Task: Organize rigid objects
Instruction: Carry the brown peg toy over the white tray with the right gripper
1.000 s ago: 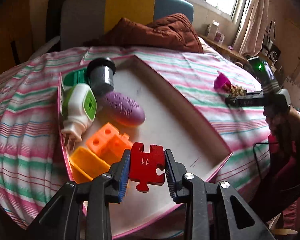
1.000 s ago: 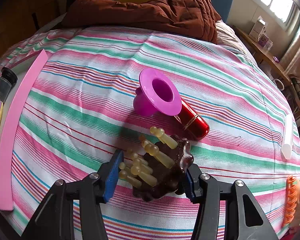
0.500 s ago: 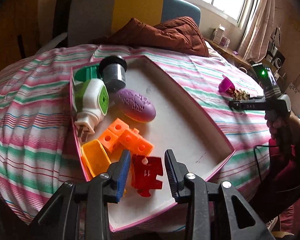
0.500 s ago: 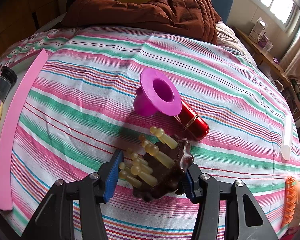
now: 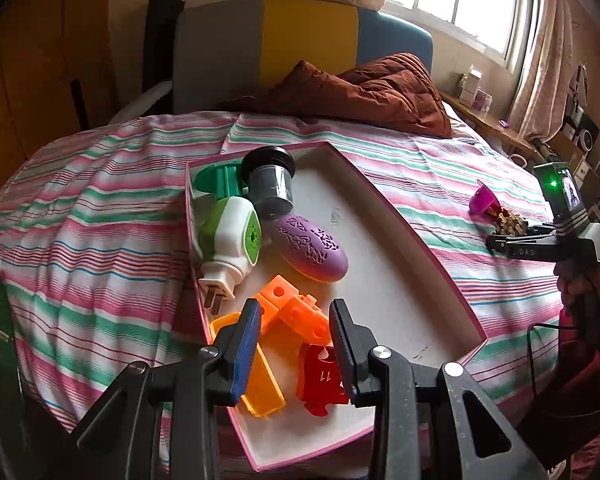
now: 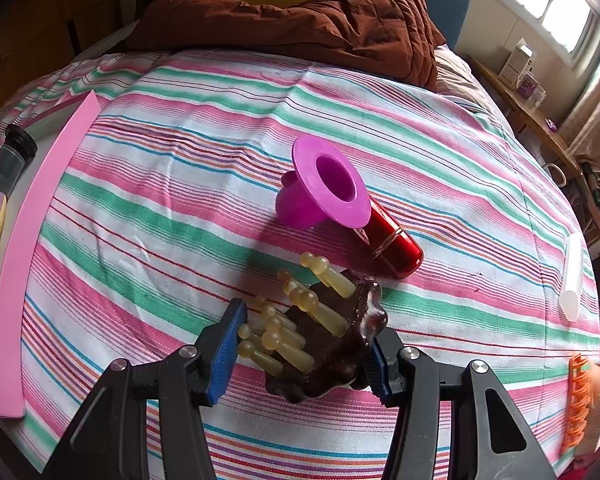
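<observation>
Meanwhile the left gripper (image 5: 296, 344) hangs open and empty above the pink tray (image 5: 384, 220), red puzzle piece (image 5: 320, 380) lying below. The right gripper (image 6: 304, 354) clamps the brown bristle brush (image 6: 332, 344); a magenta cup (image 6: 324, 192) and red tube (image 6: 396, 244) crowd its twelve o'clock.

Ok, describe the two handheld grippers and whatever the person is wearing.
Both the left gripper and the right gripper have black angular frames, silver bolts and blue ribbed pads. The right one carries a small screen with a green light. A red sleeve shows.
</observation>
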`<state>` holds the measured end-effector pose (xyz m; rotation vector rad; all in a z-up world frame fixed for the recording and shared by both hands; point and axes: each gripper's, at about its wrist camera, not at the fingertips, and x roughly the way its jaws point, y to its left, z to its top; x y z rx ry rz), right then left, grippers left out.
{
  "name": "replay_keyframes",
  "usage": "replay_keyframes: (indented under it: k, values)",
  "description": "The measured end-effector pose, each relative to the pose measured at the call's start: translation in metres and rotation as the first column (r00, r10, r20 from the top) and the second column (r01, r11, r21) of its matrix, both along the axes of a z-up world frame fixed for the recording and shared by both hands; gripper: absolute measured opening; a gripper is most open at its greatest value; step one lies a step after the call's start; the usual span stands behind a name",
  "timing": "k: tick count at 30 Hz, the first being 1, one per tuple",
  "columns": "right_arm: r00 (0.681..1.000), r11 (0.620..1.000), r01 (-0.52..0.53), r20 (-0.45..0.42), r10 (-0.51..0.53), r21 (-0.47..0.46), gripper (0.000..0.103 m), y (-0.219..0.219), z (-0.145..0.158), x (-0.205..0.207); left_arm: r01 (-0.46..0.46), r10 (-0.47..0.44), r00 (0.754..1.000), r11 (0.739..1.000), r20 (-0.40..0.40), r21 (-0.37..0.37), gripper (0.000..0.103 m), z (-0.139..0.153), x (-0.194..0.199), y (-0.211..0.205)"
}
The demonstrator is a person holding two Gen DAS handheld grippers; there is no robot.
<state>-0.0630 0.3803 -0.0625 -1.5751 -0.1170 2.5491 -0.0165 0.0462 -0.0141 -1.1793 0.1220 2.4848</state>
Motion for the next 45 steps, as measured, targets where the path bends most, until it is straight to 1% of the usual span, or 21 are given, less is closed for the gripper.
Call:
replay_keyframes:
  k: [5, 8, 11, 15, 20, 25, 27, 30, 36, 39, 43, 45]
  values:
    - [1.0, 1.0, -0.004, 0.016, 0.004, -0.013, 0.055, -0.003, 0.002, 0.0, -0.005, 0.005, 1.0, 1.0, -0.007, -0.003, 0.035, 0.002, 0.002, 0.0]
    - [1.0, 0.997, -0.02, 0.021, 0.022, -0.071, 0.055, -0.01, 0.007, 0.002, -0.009, 0.009, 1.0, 1.0, -0.007, -0.008, 0.035, 0.002, 0.002, 0.0]
    - [0.999, 0.992, -0.054, -0.006, 0.054, -0.117, 0.055, -0.026, 0.018, 0.007, -0.014, 0.014, 1.0, 1.0, -0.001, -0.01, 0.035, 0.0, 0.001, -0.001]
    - [0.991, 0.979, -0.125, -0.07, 0.115, -0.164, 0.055, -0.053, 0.04, 0.013, -0.023, 0.023, 1.0, 1.0, 0.004, -0.007, 0.035, -0.001, 0.0, -0.004]
    - [0.963, 0.954, -0.244, -0.155, 0.219, -0.172, 0.054, -0.099, 0.07, 0.021, -0.033, 0.033, 0.999, 0.999, 0.007, 0.002, 0.035, -0.002, 0.0, -0.006]
    - [0.925, 0.919, -0.357, -0.2, 0.323, -0.167, 0.054, -0.146, 0.085, 0.03, -0.051, 0.051, 0.999, 0.999, 0.011, 0.006, 0.035, -0.003, -0.001, -0.011]
    - [0.912, 0.906, -0.391, -0.197, 0.359, -0.159, 0.054, -0.166, 0.082, 0.033, -0.058, 0.058, 0.998, 0.998, 0.01, 0.008, 0.035, -0.003, -0.002, -0.013]
    - [0.9, 0.892, -0.427, -0.169, 0.403, -0.149, 0.055, -0.19, 0.07, 0.032, -0.065, 0.065, 0.998, 0.998, 0.006, 0.005, 0.035, -0.003, -0.001, -0.015]
    - [0.879, 0.874, -0.476, -0.058, 0.473, -0.096, 0.055, -0.222, 0.033, 0.032, -0.085, 0.085, 0.996, 0.996, 0.011, 0.005, 0.035, -0.005, -0.004, -0.021]
    - [0.877, 0.871, -0.48, -0.023, 0.48, -0.108, 0.055, -0.227, 0.019, 0.031, -0.093, 0.093, 0.996, 0.996, 0.014, 0.004, 0.035, -0.006, -0.005, -0.024]
    - [0.877, 0.869, -0.477, -0.003, 0.481, -0.132, 0.055, -0.23, 0.01, 0.032, -0.099, 0.098, 0.995, 0.995, 0.018, 0.003, 0.035, -0.007, -0.006, -0.025]
    - [0.877, 0.869, -0.478, -0.007, 0.481, -0.129, 0.055, -0.23, 0.008, 0.032, -0.1, 0.1, 0.995, 0.995, 0.022, 0.002, 0.035, -0.008, -0.007, -0.025]
